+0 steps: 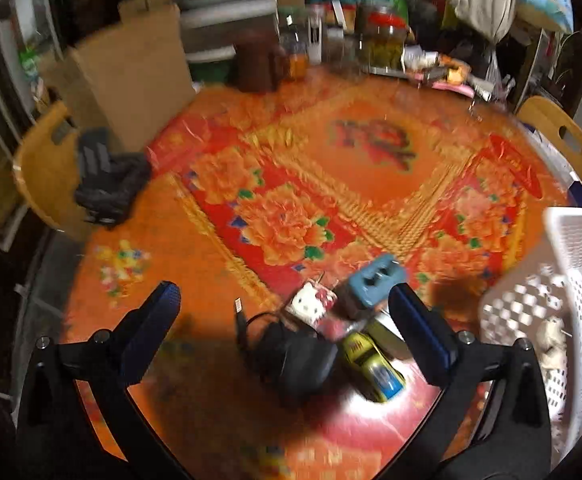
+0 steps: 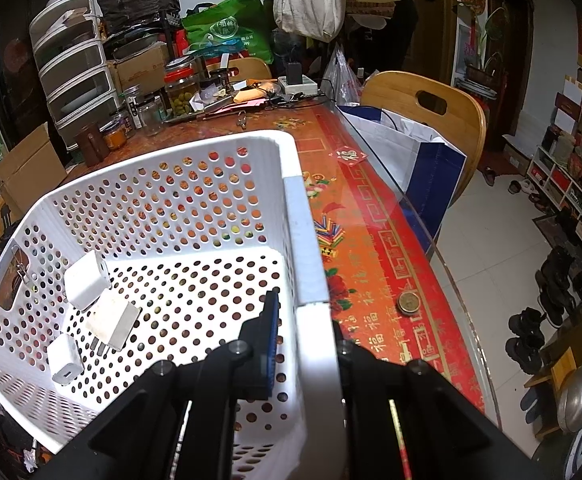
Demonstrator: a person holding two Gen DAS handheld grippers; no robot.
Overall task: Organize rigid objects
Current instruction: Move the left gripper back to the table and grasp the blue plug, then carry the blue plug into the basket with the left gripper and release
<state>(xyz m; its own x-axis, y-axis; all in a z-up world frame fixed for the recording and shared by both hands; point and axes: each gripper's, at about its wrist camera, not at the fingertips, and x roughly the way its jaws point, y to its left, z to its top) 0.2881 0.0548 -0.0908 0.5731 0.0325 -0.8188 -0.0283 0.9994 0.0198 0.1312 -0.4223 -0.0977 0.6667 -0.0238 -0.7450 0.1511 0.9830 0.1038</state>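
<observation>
In the left wrist view my left gripper [image 1: 283, 292] is open wide above a small heap on the floral table: a Hello Kitty plug [image 1: 311, 304], a blue-grey adapter [image 1: 375, 284], a black adapter with a cable [image 1: 295, 356] and a yellow toy car [image 1: 371, 364]. Nothing is between its pads. The white perforated basket [image 1: 551, 320] stands just to the right. In the right wrist view my right gripper [image 2: 311, 320] is shut on the basket's right wall [image 2: 299, 240], one finger inside and one outside. Three white chargers [image 2: 87, 280] lie in the basket's left corner.
Jars [image 1: 383, 36] and clutter line the table's far side. Wooden chairs [image 1: 47, 172] [image 2: 423, 108] stand at the left and right. A glass table edge [image 2: 419, 216] runs right of the basket, with a coin [image 2: 407, 303] near it and a blue-white bag [image 2: 423, 160] beyond.
</observation>
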